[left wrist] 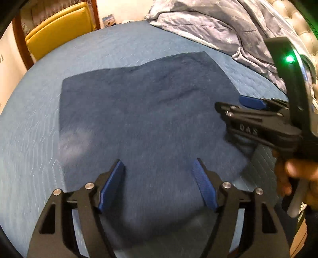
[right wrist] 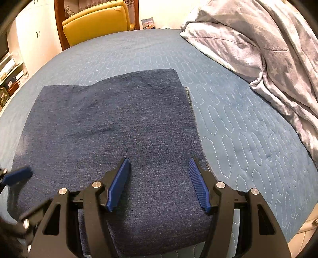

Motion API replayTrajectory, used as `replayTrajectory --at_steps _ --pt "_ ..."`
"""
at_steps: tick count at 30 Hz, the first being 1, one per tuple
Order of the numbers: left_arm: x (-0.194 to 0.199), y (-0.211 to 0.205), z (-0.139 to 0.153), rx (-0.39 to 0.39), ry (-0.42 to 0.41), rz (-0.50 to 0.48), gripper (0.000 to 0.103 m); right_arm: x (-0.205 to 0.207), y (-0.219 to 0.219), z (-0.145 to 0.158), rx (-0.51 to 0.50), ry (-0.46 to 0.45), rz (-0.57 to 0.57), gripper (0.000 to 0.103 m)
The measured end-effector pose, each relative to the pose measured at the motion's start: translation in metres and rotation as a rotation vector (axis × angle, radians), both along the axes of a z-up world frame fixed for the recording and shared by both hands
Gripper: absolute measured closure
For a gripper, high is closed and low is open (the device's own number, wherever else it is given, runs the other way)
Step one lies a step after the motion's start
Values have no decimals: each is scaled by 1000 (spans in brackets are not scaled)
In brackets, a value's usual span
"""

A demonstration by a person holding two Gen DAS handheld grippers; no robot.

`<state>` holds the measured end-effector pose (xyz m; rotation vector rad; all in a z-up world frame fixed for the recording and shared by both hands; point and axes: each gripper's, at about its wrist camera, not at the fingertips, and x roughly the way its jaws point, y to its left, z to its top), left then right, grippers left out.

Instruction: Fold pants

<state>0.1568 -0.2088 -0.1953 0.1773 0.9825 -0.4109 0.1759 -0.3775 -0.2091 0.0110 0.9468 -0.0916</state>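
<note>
Dark blue pants (left wrist: 143,111) lie folded into a flat, roughly square shape on the blue quilted bedspread (left wrist: 35,139). My left gripper (left wrist: 158,160) hovers over their near part, jaws wide apart with only flat fabric below them. The right gripper (left wrist: 228,104) reaches in from the right at the pants' right edge, held by a person's hand (left wrist: 298,170). In the right wrist view the pants (right wrist: 111,119) fill the middle, and my right gripper (right wrist: 158,158) stands open above their near right corner. One blue pad of the left gripper (right wrist: 17,175) shows at the left edge.
A crumpled grey-blue star-patterned duvet (right wrist: 268,55) is heaped at the far right of the bed. A tufted headboard (left wrist: 298,17) stands behind it. A yellow armchair (right wrist: 97,21) stands beyond the bed's far edge. Bare bedspread (right wrist: 248,139) lies right of the pants.
</note>
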Motion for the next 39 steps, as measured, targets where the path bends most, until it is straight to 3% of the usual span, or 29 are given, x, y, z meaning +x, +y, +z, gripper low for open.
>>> replayTrajectory --at_steps 5,11,16,18,22,25,26,27,29,30,33,35,39 --pt "-11 30 4 42 -41 79 30 -1 -2 0 8 2 10 43" --pt "-11 83 4 91 -57 280 30 -4 -3 0 14 0 30 43" --pt "-8 71 27 14 -169 233 38 2 -4 16 24 27 20 39" --pt "0 58 33 -22 -179 199 38 7 1 31 33 -19 41 28" --pt "27 31 37 -1 -164 183 38 35 22 46 8 -52 140 20" --pt "49 19 27 16 -71 172 37 67 25 34 -68 -16 164 18" --pt "49 16 26 34 -84 170 37 75 19 26 -106 8 135 18" --pt "46 20 28 37 -99 169 35 83 3 15 -124 52 76 13" --pt "43 19 27 32 -96 172 26 82 -24 9 38 67 35 13" --pt "42 17 26 14 -84 163 25 79 -29 8 55 67 17 13" --pt "37 14 23 -60 -74 168 14 57 -19 23 -52 12 0 13" --pt "36 12 19 -95 -57 161 7 35 -10 30 8 0 18 13" --pt "25 4 9 -37 -41 141 2 6 11 27 22 9 39 12"
